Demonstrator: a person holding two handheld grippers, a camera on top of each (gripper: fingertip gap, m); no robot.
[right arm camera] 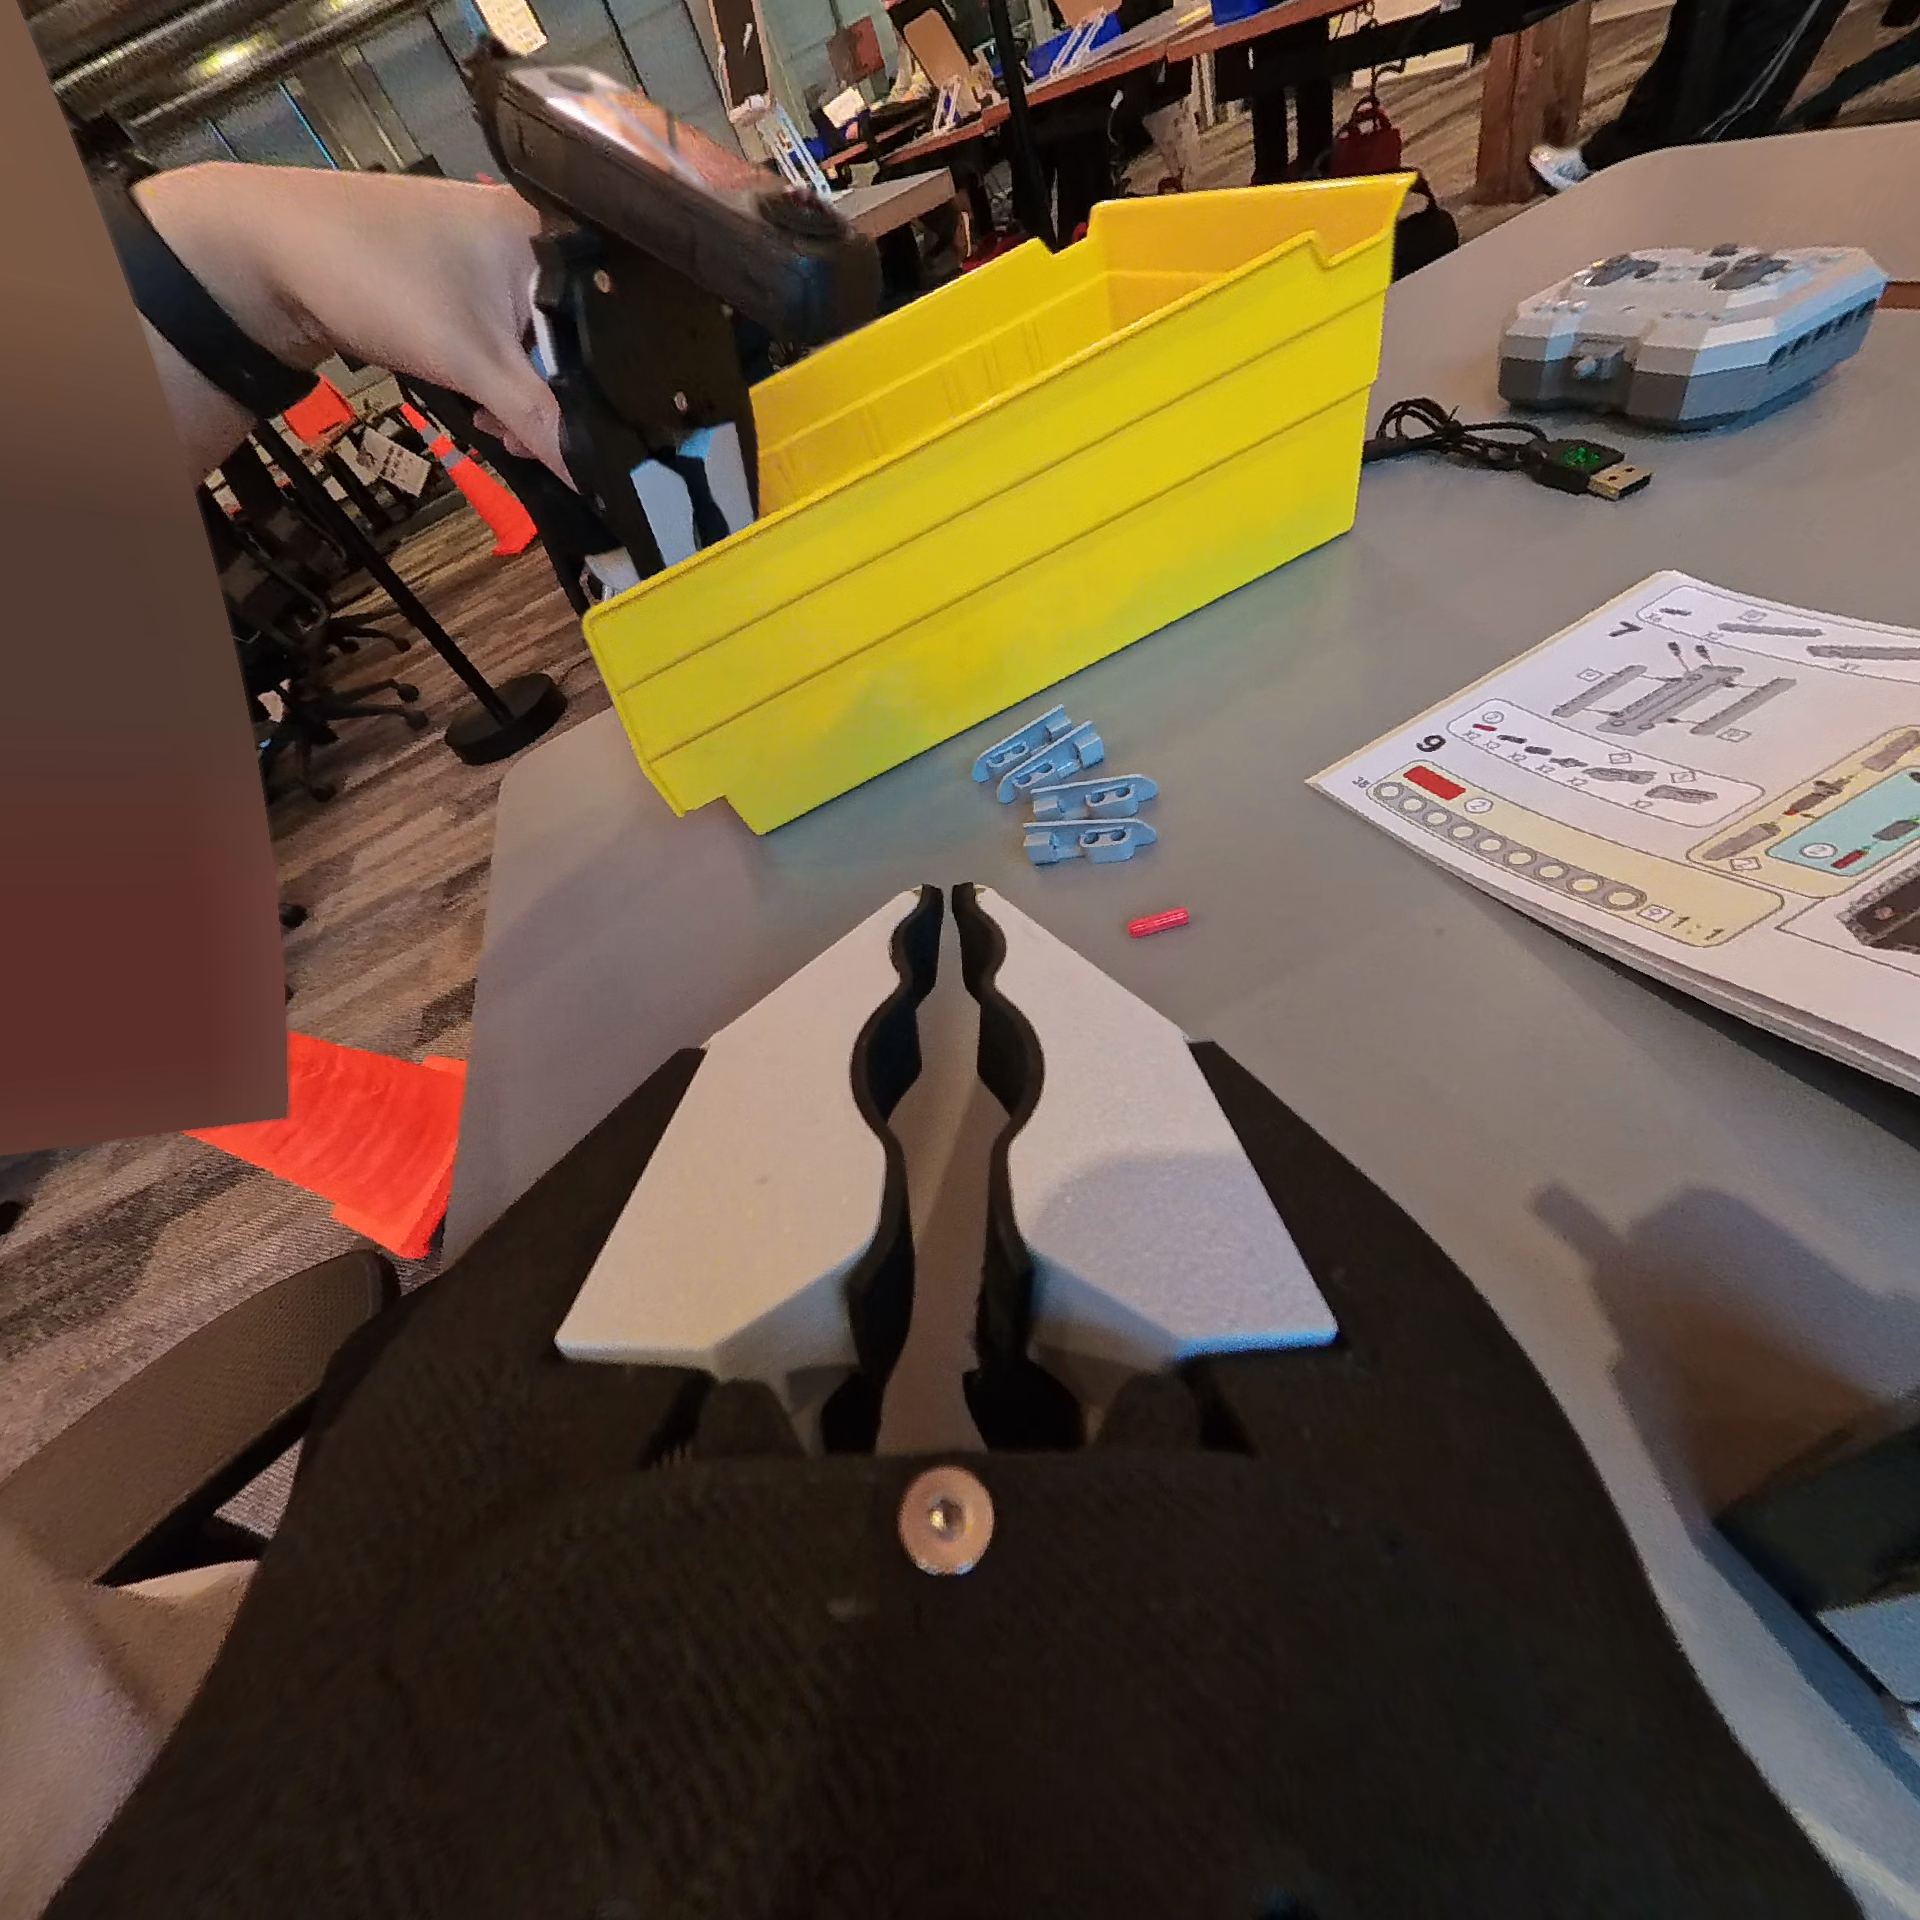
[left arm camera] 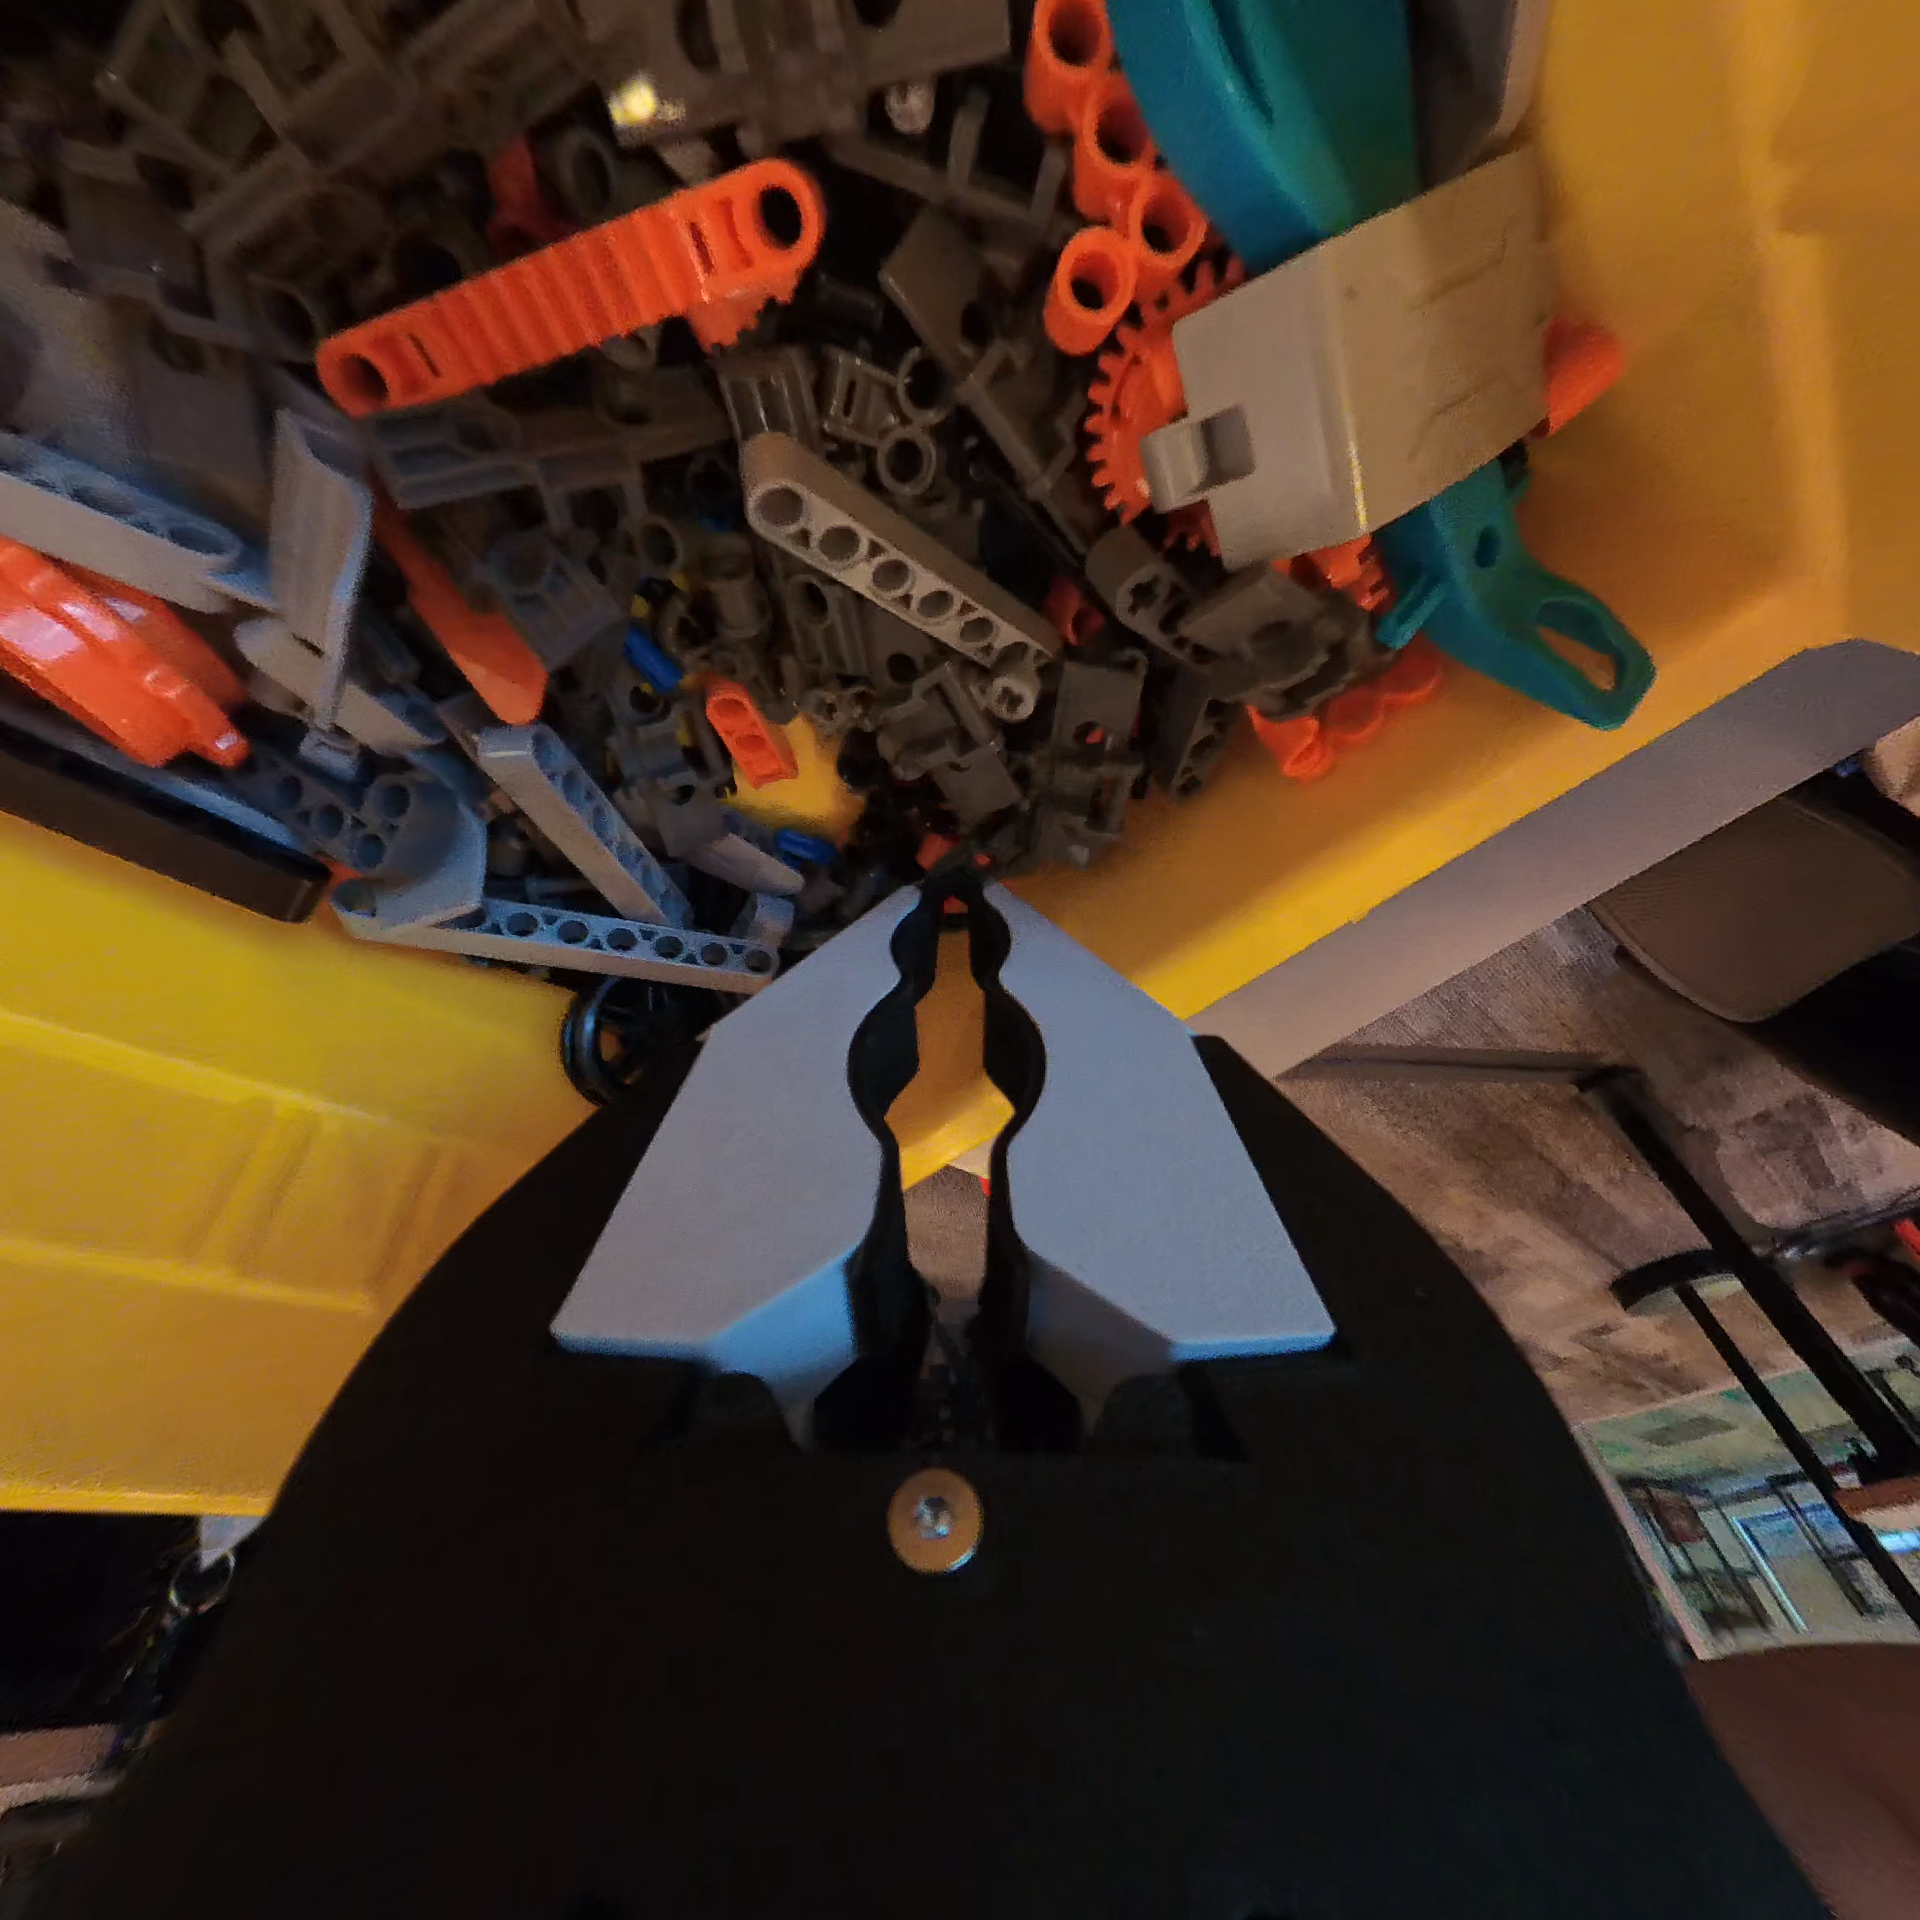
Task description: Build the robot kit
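Observation:
My left gripper is inside a yellow bin, at the near edge of a pile of grey, orange and teal building-toy parts. Its jaws are closed at the tips, and a small red piece shows pinched between them. In the right wrist view a hand holds this gripper over the left end of the yellow bin. My right gripper is shut and empty, low over the grey table. Just ahead of it lie several blue-grey parts and a small red pin.
An open instruction booklet lies on the right of the table. A grey controller brick and a black USB cable sit at the back right. Office chairs, orange cones and other tables stand beyond the table's left edge. The gap from one gripper's tips to the other's is roughly 30 cm.

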